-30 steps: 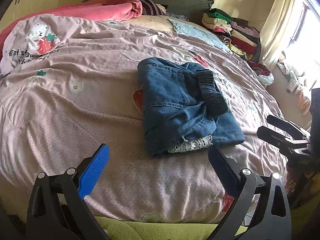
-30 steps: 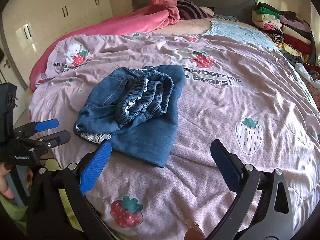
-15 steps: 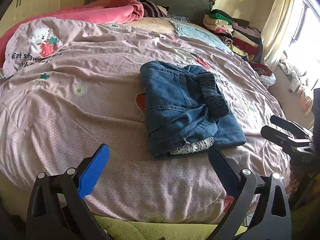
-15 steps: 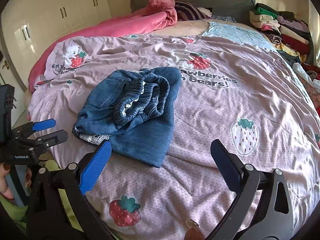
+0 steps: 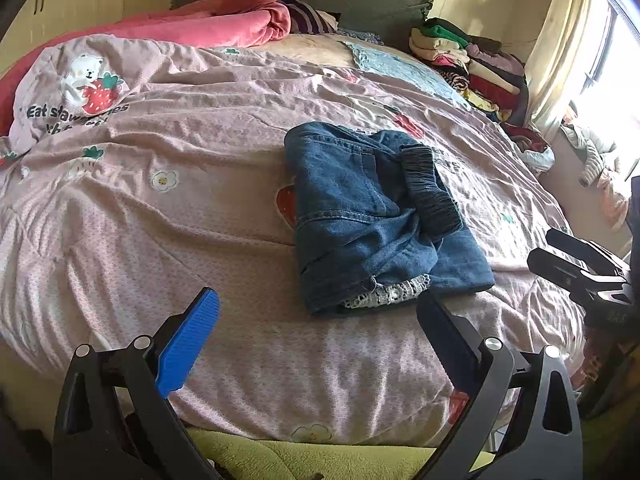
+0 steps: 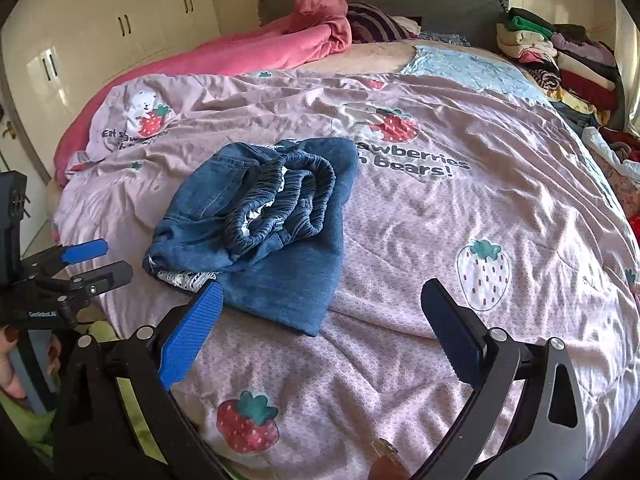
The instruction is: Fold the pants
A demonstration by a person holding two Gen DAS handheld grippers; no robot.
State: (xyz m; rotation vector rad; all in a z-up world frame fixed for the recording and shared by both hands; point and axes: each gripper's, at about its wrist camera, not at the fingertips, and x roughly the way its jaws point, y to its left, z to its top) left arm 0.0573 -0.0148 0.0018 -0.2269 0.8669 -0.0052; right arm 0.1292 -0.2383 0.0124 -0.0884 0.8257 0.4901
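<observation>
**A:** both tongs are spread wide and empty. left gripper (image 5: 316, 332) sits at the near bed edge, the right gripper (image 6: 320, 316) off to its right. the folded jeans (image 5: 372, 216) lie on the pink quilt (image 5: 160, 220) just ahead of the left one, up and a bit right, long axis running away toward the headboard (image 5: 320, 0)

**B:** so left is nearer?

**A:** I'd say so. vs a second ago the bundle looks unchanged, both grippers have just drifted back a little, fold looks basically done
</observation>
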